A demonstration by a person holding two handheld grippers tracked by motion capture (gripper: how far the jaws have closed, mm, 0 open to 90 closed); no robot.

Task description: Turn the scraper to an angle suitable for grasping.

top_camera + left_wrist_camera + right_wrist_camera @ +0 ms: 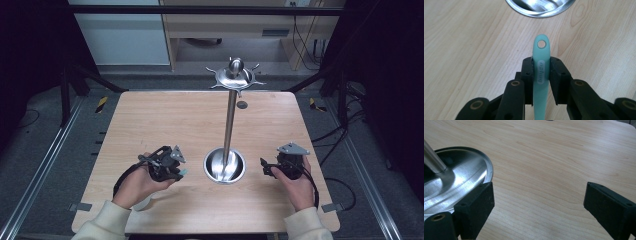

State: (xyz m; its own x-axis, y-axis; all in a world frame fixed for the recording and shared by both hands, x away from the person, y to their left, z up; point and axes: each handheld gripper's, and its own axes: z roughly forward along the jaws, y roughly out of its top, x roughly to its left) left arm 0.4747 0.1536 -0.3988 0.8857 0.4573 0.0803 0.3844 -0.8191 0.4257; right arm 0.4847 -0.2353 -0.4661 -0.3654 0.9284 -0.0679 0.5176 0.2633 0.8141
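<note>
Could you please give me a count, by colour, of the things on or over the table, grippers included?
Black: 2, the left gripper and the right gripper.
Silver metal: 1, the hook stand with its dish base.
Mint green: 1, the holed handle clamped between the left gripper's fingers.
Total: 4 things.

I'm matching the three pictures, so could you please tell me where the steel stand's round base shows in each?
High view: the base sits low centre, between both claws.
Left gripper view: its rim is at the top edge, beyond the held teal handle.
Right gripper view: far left.
Shared landmark: the wooden table.
</note>
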